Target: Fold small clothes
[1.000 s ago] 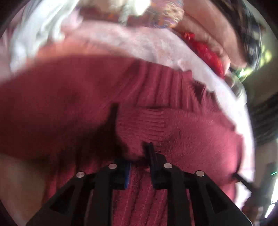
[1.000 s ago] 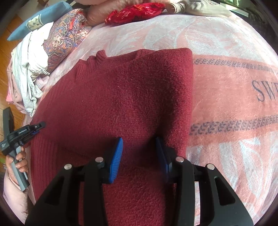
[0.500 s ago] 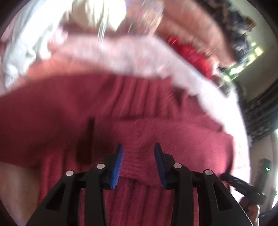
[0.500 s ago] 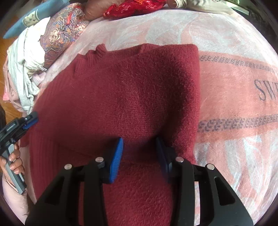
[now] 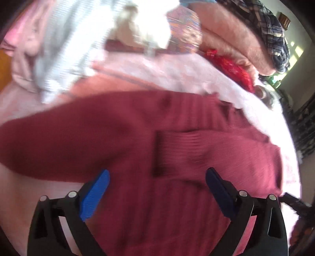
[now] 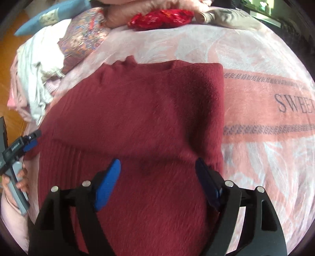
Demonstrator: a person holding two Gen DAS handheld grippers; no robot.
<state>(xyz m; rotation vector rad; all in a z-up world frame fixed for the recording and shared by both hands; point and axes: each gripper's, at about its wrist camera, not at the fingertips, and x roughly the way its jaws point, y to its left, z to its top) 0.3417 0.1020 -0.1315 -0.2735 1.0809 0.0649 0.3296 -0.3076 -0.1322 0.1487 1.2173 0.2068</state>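
A dark red knit sweater (image 6: 149, 110) lies folded on the pink blanket (image 6: 265, 102), its ribbed collar toward the far side. My right gripper (image 6: 157, 167) hovers over its near part; the jaws are opening, wide apart, and the blue pads (image 6: 108, 181) press on nothing. In the blurred left wrist view, the same sweater (image 5: 177, 153) fills the middle with a ribbed cuff lying across it. My left gripper (image 5: 157, 177) is above it, jaws opening very wide, nothing gripped. The left gripper (image 6: 29, 140) also shows at the right view's left edge, held by a hand (image 6: 13, 183).
A heap of white and pink clothes (image 6: 35, 78) and a paisley cushion (image 6: 82, 39) lie at the far left. A red patterned item (image 6: 161, 17) and pink folded bedding (image 5: 232, 39) sit at the back. Wooden floor (image 6: 11, 49) shows beyond the bed's left edge.
Both grippers have let go of the sweater: their jaws went from narrow to wide open. Both lifted and drew back a little; the sweater now lies flat.
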